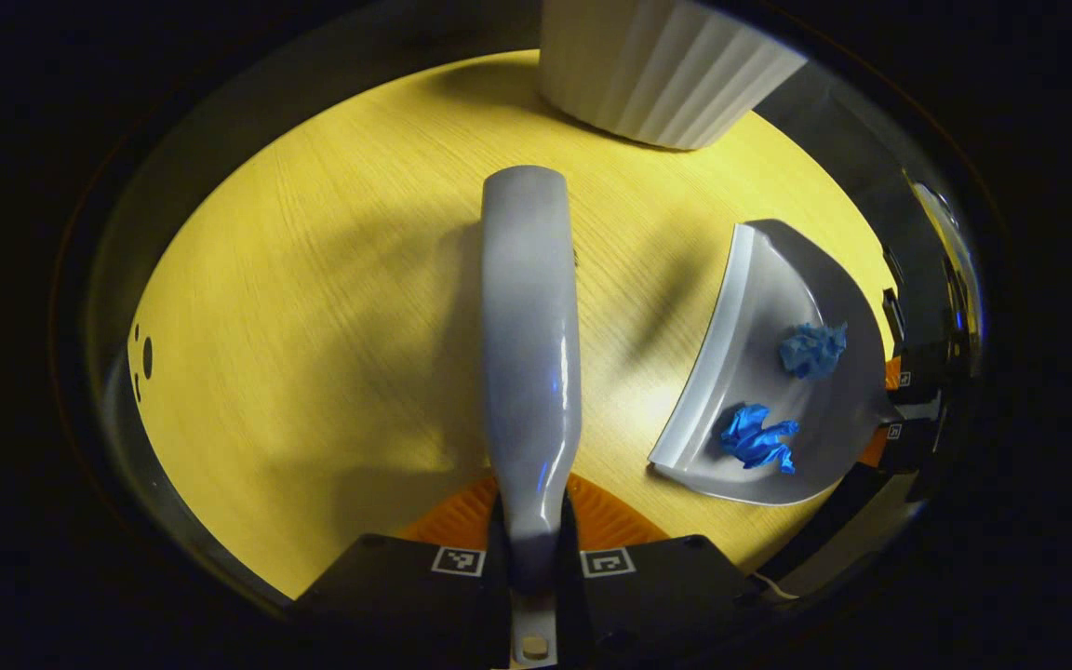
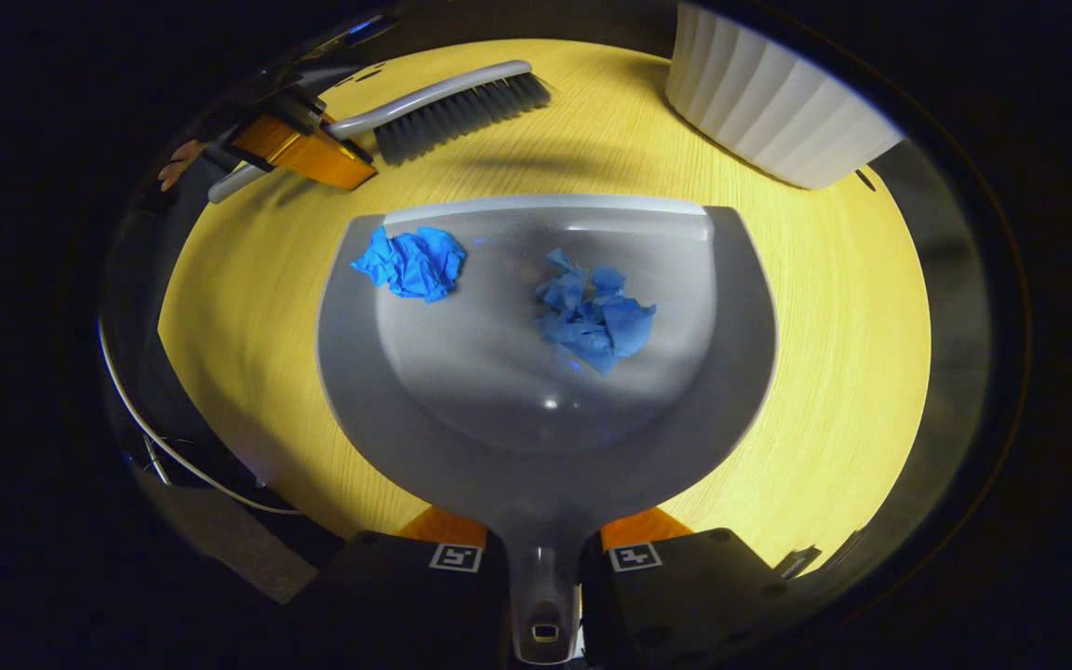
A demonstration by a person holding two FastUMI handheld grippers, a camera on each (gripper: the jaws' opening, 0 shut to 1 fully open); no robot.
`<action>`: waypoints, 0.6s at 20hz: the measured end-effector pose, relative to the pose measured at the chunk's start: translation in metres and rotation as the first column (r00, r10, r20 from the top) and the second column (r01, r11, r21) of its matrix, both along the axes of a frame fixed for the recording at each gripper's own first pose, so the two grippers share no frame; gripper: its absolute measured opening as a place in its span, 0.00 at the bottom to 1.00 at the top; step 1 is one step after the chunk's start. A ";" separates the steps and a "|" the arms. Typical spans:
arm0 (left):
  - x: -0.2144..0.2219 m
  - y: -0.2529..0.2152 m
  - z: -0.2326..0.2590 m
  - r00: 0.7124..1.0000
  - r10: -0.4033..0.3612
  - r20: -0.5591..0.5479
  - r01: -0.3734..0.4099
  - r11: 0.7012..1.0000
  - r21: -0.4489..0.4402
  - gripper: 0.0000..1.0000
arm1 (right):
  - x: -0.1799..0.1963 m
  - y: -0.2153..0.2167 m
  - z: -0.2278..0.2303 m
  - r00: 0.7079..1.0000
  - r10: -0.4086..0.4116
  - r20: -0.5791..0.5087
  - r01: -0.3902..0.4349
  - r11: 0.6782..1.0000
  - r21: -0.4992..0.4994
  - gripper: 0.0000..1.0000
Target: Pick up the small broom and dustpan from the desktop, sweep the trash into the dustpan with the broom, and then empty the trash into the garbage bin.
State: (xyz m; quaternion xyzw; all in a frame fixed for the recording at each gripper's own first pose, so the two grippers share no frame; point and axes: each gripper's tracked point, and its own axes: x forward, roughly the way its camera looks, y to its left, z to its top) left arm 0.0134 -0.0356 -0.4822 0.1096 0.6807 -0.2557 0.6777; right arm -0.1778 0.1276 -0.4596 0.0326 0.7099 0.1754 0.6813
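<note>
Sweeping looks done: left gripper (image 1: 533,558) clamps the broom (image 1: 530,344) handle, its head reaching ahead; right gripper (image 2: 543,568) pinches the dustpan (image 2: 545,409) handle, both blue paper wads (image 2: 413,263) lying inside it. Emptying into the white bin (image 2: 778,102), ahead to its right, remains.

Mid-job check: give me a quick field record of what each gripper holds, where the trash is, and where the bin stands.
left gripper: shut on broom handle
right gripper: shut on dustpan handle
trash: two blue paper wads, both inside the dustpan
tabletop: no loose trash seen
garbage bin: white, ribbed, beyond the dustpan's lip, to its right
stage: sweeping looks done; emptying not yet done
</note>
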 end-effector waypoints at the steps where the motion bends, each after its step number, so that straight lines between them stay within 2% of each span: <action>1: -0.002 0.002 -0.004 1.000 -0.016 -0.009 0.016 1.000 0.009 0.23 | 0.003 0.001 0.000 1.000 -0.012 0.010 0.012 1.000 -0.001 0.34; 7: -0.002 0.004 -0.007 0.997 -0.060 -0.038 0.061 0.998 0.029 0.23 | 0.007 0.003 0.000 0.996 -0.064 0.057 0.065 0.998 -0.018 0.35; 8: -0.002 0.005 -0.008 0.998 -0.056 -0.041 0.057 0.998 0.023 0.23 | 0.005 0.004 -0.001 0.995 -0.082 0.059 0.084 0.996 -0.026 0.41; 9: -0.001 0.004 -0.007 0.998 -0.053 -0.041 0.054 0.998 0.015 0.23 | 0.004 0.002 0.000 0.993 -0.103 0.060 0.106 0.993 -0.046 0.34; 12: 0.000 0.005 -0.005 0.998 -0.055 -0.029 0.055 0.999 0.000 0.23 | 0.009 -0.016 0.007 0.979 -0.163 0.119 0.175 0.980 -0.096 0.31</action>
